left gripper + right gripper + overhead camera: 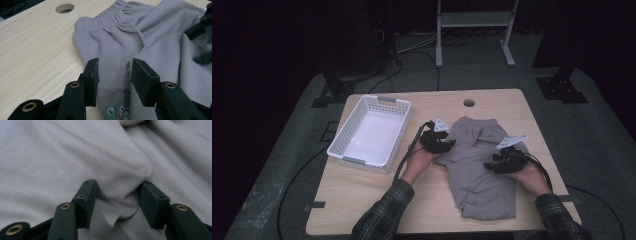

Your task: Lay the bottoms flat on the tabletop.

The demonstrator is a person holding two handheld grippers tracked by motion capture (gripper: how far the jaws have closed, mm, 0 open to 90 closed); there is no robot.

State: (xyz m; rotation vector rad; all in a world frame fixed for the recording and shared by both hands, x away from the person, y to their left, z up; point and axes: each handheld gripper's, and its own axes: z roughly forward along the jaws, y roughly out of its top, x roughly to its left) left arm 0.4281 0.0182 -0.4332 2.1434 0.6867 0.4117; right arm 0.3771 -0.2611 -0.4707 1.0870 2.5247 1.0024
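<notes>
Two plaid sleeves enter from the near table edge, forearms angled inward, each hand wrapped under a gripper, palms up-ish. Right gripper (504,162) low over the right side of the grey trousers (479,170), pointing left across the cloth; its own view shows jaws parted with a soft ridge of fabric bunched between them, pads (86,197) beside the fold but not pinching it. Released. Left gripper (438,141) at the trousers' left edge, pointing right toward the other; jaws apart here too, cloth lying flat in the gap, one pad (91,80) just over the garment's edge where it meets bare wood. Also released, nothing lifted.

Trousers lie folded lengthwise mid-right on the wooden table (362,200), cuffs toward the near edge, elastic waistband (105,18) at the far end. White slatted basket (343,135) sits left of the left hand, apart from the cloth. Farther off, a round hole (469,103) near the table's back edge
</notes>
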